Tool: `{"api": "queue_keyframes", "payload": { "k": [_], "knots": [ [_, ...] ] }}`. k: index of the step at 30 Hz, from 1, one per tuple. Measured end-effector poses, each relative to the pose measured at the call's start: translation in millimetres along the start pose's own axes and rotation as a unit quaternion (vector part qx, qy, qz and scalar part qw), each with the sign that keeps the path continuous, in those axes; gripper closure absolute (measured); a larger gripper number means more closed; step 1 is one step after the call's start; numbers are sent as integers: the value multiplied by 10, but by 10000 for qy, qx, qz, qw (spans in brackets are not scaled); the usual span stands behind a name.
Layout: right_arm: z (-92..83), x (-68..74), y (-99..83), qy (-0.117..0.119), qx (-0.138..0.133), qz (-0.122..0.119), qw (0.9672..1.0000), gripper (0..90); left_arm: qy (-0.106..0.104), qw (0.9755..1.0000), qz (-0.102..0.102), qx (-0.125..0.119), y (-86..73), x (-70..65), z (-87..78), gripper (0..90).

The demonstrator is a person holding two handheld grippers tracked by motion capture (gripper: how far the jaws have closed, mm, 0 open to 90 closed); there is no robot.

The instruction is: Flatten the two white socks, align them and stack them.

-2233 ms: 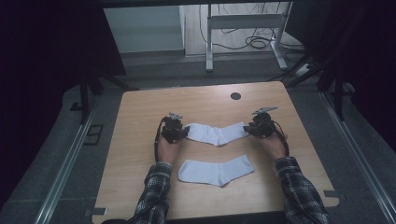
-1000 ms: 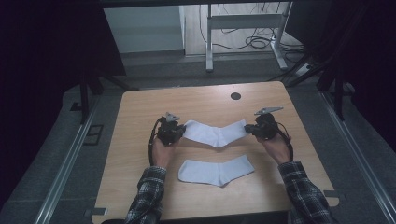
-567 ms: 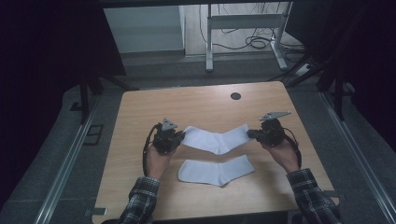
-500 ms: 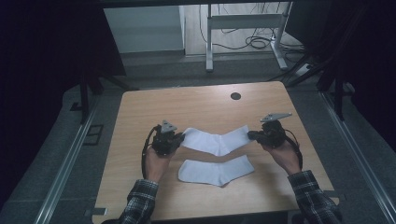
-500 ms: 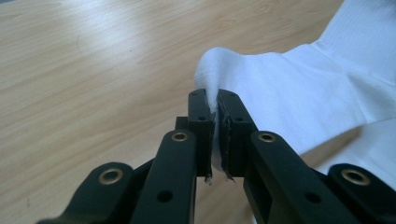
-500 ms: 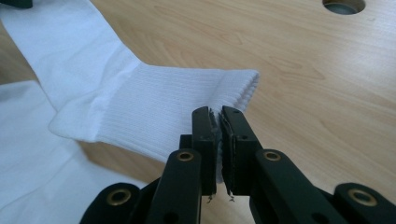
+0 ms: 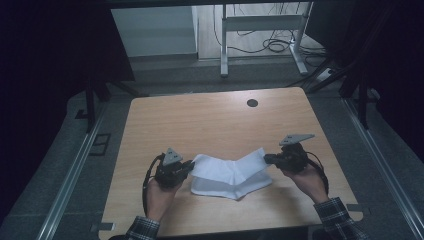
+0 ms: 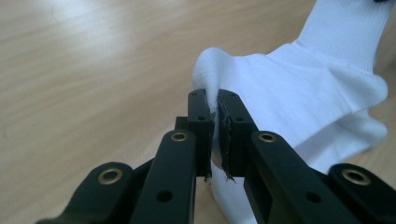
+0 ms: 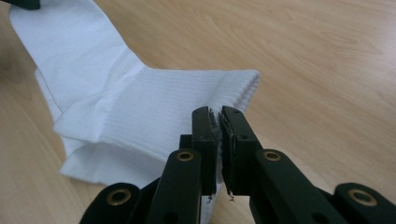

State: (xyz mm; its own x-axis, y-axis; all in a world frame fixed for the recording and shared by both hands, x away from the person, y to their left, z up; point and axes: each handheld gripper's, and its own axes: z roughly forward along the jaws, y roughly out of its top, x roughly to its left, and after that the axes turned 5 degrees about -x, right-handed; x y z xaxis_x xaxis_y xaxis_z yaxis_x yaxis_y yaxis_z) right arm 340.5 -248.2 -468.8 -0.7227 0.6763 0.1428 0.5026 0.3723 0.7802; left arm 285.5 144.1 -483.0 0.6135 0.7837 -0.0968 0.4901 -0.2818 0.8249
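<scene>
A white sock hangs stretched between my two grippers, just above the wooden table. My left gripper is shut on its toe end. My right gripper is shut on its ribbed cuff. In the left gripper view the jaws pinch the fabric tightly. In the right gripper view the jaws clamp the cuff's edge. A second white sock lies flat on the table directly under the held one and is mostly covered by it; its edge peeks out below.
A dark round hole sits near the table's far edge. Beyond the table stand a white desk frame and loose cables on the floor. Metal rails run along both sides of the table. The person's plaid sleeves enter from the bottom.
Both grippers have carried the held sock toward the person's side of the table. It now lies over the second sock, which earlier lay apart in front of it.
</scene>
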Motion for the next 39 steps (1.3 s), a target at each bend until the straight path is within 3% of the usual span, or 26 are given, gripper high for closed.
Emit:
{"api": "queue_keyframes", "payload": {
  "k": [12, 14, 15, 20, 22, 24, 25, 26, 27, 30, 34, 39],
  "knots": [
    [25, 102, -194, 132, 334, -26, 9994, 840, -158, 9998, 1, 138, -261, -183, -44, 834],
    [36, 97, -211, 122, 370, -34, 9992, 840, -105, 9997, 84, 193, -289, -221, -23, 832],
    [63, 93, -245, 110, 441, -32, 9990, 839, 28, 9995, 208, 249, -313, -249, 5, 831],
    [109, 92, -300, 47, 597, -43, 9982, 834, 129, 9988, 259, 391, -369, -257, 66, 816],
    [135, 100, -345, -52, 753, -85, 9971, 818, 327, 9973, 353, 555, -413, -276, 109, 774],
    [144, 97, -359, -82, 814, -104, 9966, 806, 364, 9967, 361, 636, -428, -279, 125, 686],
    [151, 98, -372, -107, 872, -104, 9961, 785, 392, 9960, 361, 720, -442, -280, 138, 686],
    [141, 96, -384, -121, 868, -136, 9961, 712, 469, 9962, 351, 649, -439, -276, 116, 579],
    [123, 100, -378, -135, 834, -106, 9964, 682, 469, 9962, 351, 649, -439, -276, 116, 536],
    [66, 89, -334, -249, 626, -127, 9976, 621, 548, 9980, 138, 294, -332, -191, 13, 465],
    [92, 87, -295, -343, 438, -142, 9984, 577, 445, 9987, -57, 256, -320, -122, 46, 472],
    [200, 114, -328, -428, 569, -235, 9972, 574, 402, 9984, -90, 394, -362, -102, 170, 511]
  ]
}}
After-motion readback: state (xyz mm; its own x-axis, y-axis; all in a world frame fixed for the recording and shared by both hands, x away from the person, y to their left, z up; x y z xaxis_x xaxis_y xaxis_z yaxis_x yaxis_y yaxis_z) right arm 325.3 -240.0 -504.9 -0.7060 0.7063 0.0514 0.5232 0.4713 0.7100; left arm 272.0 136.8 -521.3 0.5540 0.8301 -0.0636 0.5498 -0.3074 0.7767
